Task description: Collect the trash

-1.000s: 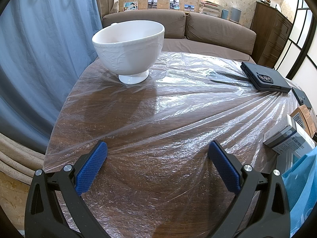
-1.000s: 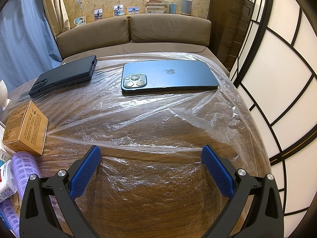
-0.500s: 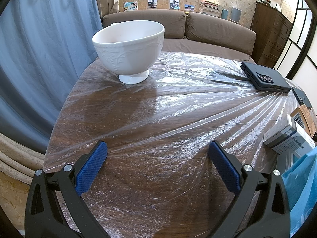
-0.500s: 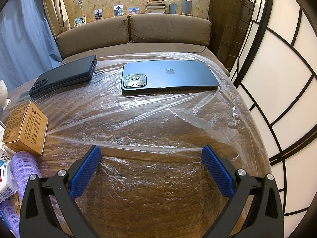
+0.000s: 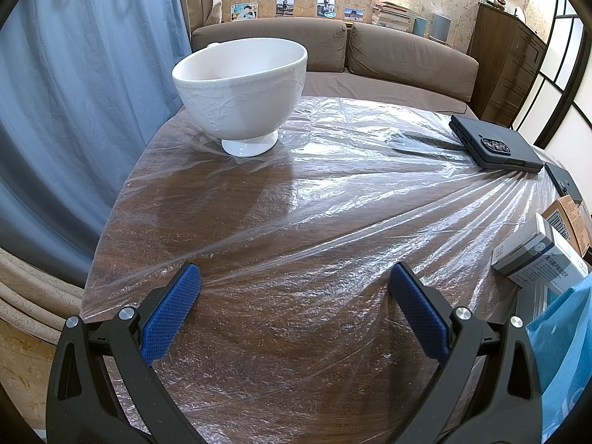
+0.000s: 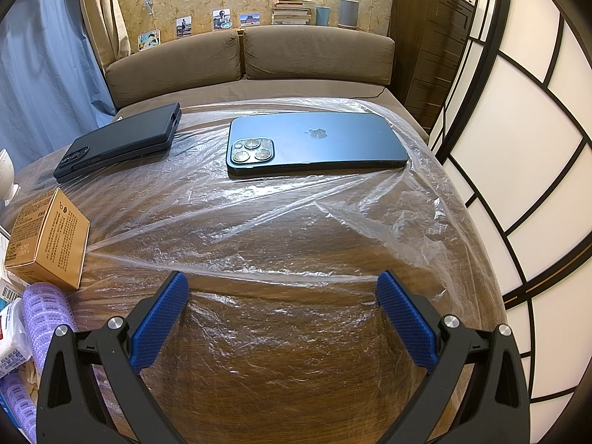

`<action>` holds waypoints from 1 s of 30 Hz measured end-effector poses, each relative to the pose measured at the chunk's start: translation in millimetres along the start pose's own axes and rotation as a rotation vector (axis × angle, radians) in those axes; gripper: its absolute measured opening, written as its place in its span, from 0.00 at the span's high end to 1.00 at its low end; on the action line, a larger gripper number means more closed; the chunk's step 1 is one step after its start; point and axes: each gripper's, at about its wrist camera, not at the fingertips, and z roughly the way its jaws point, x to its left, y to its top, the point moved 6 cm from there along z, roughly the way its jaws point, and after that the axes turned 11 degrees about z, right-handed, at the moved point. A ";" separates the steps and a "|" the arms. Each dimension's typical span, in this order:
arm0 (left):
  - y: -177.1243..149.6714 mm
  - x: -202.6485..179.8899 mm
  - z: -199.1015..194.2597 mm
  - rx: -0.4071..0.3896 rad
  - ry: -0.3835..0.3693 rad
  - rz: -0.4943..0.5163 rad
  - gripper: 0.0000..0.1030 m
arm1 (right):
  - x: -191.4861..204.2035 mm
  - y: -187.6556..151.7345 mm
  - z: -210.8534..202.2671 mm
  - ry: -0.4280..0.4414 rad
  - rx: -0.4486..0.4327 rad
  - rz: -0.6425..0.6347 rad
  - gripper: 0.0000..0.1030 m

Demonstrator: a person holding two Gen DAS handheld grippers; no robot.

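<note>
Both grippers hover over a round wooden table covered in clear plastic film. My left gripper is open and empty; a white footed bowl stands far ahead of it. A white-grey box and a blue packet lie to its right. My right gripper is open and empty. To its left lie a gold cardboard box, a purple ribbed roll and a white packet.
A blue phone and a black cased phone lie face down at the table's far side; the black one shows in the left wrist view. A brown sofa stands behind. A paper-screen wall is on the right.
</note>
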 end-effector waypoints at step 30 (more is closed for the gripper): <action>-2.3 -12.1 -1.3 0.000 0.001 0.000 0.01 | -0.7 1.3 -0.4 0.000 0.000 -0.001 0.04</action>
